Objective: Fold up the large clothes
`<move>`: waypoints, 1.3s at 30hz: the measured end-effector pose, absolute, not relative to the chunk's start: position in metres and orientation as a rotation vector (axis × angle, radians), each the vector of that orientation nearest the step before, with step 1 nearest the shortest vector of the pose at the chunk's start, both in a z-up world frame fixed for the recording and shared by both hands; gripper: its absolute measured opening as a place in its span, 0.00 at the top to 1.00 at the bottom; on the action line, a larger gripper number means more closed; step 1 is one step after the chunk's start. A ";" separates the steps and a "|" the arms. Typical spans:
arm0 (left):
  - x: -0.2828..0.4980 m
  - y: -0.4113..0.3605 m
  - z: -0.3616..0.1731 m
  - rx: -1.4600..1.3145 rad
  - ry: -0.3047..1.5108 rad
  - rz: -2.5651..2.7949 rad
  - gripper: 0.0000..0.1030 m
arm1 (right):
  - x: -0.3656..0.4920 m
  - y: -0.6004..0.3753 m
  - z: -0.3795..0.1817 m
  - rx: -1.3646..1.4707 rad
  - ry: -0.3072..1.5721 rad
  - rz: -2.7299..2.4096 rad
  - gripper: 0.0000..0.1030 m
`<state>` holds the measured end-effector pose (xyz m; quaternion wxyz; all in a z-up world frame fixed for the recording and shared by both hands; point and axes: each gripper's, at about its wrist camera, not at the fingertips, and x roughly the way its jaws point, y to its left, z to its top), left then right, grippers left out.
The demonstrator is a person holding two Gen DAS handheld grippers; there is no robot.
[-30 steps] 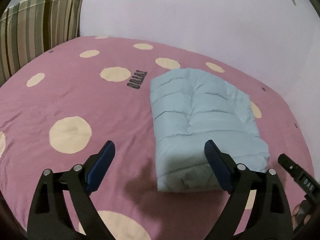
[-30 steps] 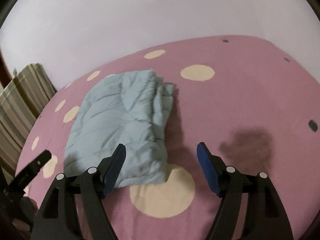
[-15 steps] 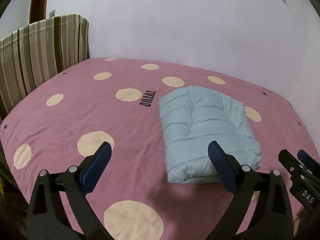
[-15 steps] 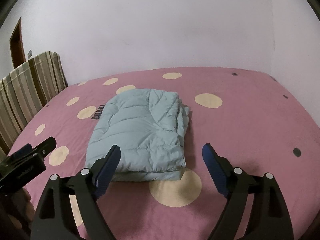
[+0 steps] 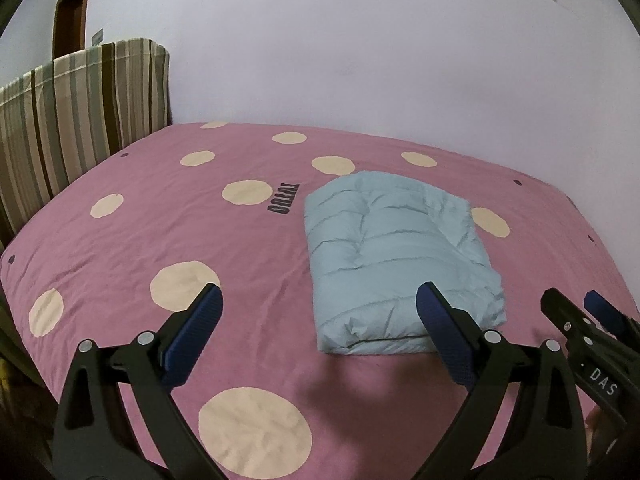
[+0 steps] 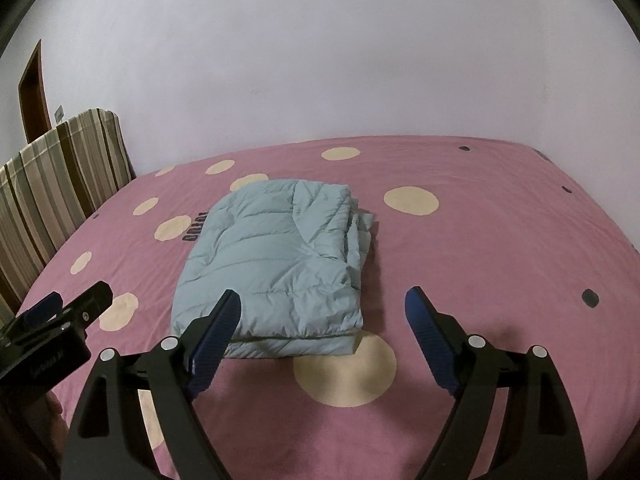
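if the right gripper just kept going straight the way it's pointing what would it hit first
Probably the pink bedspread, just right of the folded blue jacket. The open right gripper holds nothing, though depth is hard to judge and it might clip the jacket's edge.

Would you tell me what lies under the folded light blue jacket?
The folded jacket rests on the pink dotted bedspread, partly covering a cream dot; anything else beneath is hidden.

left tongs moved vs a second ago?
Yes. The left tongs pulled back and up from the folded blue jacket, which now sits farther off on the pink bedspread; jaws open.
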<state>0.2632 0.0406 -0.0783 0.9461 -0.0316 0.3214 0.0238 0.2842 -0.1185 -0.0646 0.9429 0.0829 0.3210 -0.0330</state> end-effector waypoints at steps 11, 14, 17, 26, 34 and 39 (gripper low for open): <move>0.261 0.037 -0.079 -0.060 0.657 0.048 0.06 | 0.284 -0.120 -0.067 0.177 0.655 -0.068 0.19; 0.261 0.036 -0.079 -0.059 0.660 0.046 0.06 | 0.283 -0.119 -0.067 0.176 0.656 -0.069 0.19; 0.263 0.037 -0.081 -0.053 0.665 0.041 0.06 | 0.284 -0.119 -0.068 0.178 0.661 -0.070 0.19; 0.265 0.034 -0.085 -0.057 0.678 0.038 0.06 | 0.285 -0.118 -0.069 0.174 0.666 -0.069 0.19; 0.264 0.033 -0.086 -0.061 0.678 0.033 0.06 | 0.285 -0.118 -0.070 0.176 0.668 -0.067 0.19; 0.264 0.033 -0.086 -0.061 0.680 0.032 0.06 | 0.285 -0.117 -0.070 0.172 0.664 -0.067 0.19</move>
